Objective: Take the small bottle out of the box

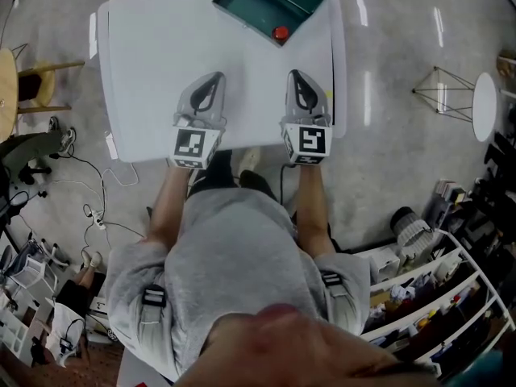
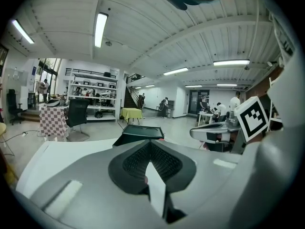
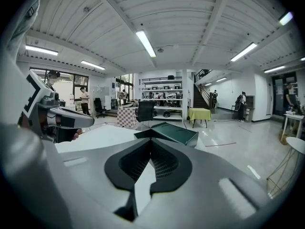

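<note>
A dark green open box point(image 1: 270, 2) stands at the far edge of the white table point(image 1: 153, 63). A small red-capped thing, apparently the small bottle point(image 1: 280, 32), sits at the box's near corner. My left gripper point(image 1: 216, 76) and right gripper point(image 1: 293, 72) rest side by side near the table's front edge, both pointing toward the box and well short of it. Both are shut with nothing between their jaws. In the left gripper view, the box point(image 2: 140, 132) lies just beyond the closed tips point(image 2: 151, 142). In the right gripper view, the box point(image 3: 169, 131) is ahead and slightly to the right.
The table is bare between the grippers and the box. Around it are cables on the floor point(image 1: 97, 208), a wooden chair point(image 1: 32, 79) at left, a wire-legged round table point(image 1: 484, 103) at right and shelving point(image 1: 451, 297) at lower right. People stand far off in the hall.
</note>
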A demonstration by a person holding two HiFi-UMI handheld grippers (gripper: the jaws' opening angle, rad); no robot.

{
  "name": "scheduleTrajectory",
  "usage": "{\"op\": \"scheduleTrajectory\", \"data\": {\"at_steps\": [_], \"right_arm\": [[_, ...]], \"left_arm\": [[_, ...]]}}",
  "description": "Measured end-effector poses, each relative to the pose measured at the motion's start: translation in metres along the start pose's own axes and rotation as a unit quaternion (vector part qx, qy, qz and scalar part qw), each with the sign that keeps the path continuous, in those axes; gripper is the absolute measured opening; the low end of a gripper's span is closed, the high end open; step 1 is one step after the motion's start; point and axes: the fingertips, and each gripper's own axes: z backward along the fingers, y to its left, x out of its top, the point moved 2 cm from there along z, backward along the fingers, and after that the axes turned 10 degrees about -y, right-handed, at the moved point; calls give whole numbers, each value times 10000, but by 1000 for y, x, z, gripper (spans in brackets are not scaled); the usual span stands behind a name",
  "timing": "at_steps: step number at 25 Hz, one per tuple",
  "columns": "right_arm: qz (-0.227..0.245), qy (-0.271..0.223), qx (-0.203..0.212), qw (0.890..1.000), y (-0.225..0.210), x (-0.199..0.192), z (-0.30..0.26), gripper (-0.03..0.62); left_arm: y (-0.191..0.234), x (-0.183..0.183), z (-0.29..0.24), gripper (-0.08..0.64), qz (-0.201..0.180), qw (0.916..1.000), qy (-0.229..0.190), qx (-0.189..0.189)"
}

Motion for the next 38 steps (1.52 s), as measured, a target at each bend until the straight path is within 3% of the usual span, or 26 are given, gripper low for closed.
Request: {"op": "scheduleTrajectory", "data": {"at_steps": [17,20,24,30,38], "right_arm": [[-161,175,-266,9994,-20,-19,-68,6],[-300,271,-218,9989,-21,-26,-83,130],[-339,338,-269,9985,-27,-34,-98,167],[-282,603,-293,9973,-28,-53,-114,199],[-197,828,-358,9957,-33,-67,-121,180]], "left_arm": [[38,-20,-46,11,149,9996,226,-122],[47,-24,-49,11,191,9994,269,-133],[53,-32,-51,11,259,9990,347,-143],[59,-42,-55,12,314,9983,471,-170],[61,-47,-56,11,380,9978,505,-174]]}}
